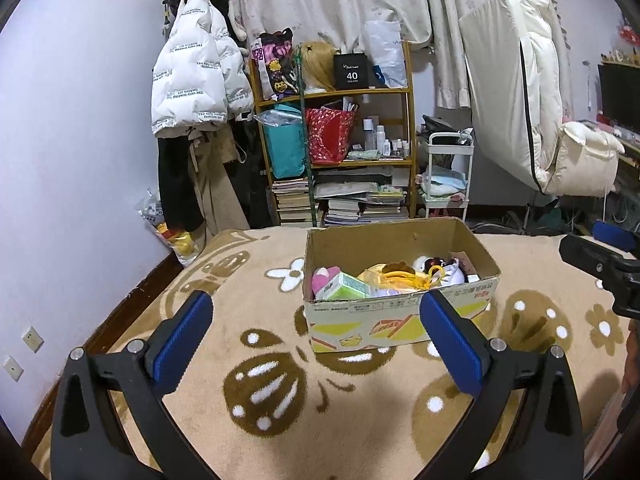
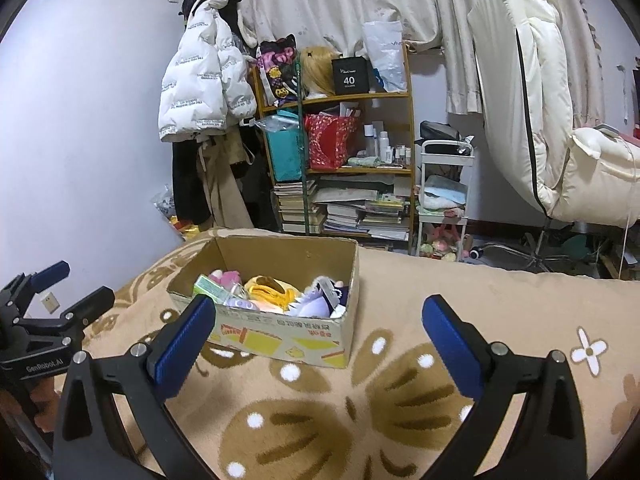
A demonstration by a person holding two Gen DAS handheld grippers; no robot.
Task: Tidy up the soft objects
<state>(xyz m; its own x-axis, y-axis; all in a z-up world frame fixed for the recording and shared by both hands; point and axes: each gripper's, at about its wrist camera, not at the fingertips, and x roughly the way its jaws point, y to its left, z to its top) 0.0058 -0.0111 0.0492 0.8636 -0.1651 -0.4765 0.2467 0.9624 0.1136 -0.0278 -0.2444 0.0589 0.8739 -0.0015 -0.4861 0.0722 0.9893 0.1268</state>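
- The box sits on the patterned blanket, open at the top, with its printed side toward both cameras
- Inside the box lie the soft things: a pink toy at the left end, a green pack just beside it, a yellow toy in the middle, and a white and dark toy toward the right end
- In the right wrist view the same load shows from another side: the yellow toy mid-box and a pale purple toy against the near wall
- The left gripper hangs above the blanket just short of the box, fingers spread wide and nothing between them
- The right gripper is likewise wide apart and empty, near the right front corner of the box
- Each gripper shows at the edge of the other's view, so the two flank the box, one on each side
- No loose soft thing lies on the blanket in either view; everything small and soft on the bed that I can see is already in the box
- My judgement: either the gathering is finished, or, if the things are meant to come out and be sorted, nothing is out yet; the pictures do not settle which
- The contents lie heaped and overlapping, so if tidying within the box is wanted, that part is left
- The shelf and the jacket behind the bed are well apart from both grippers and seem no part of the job
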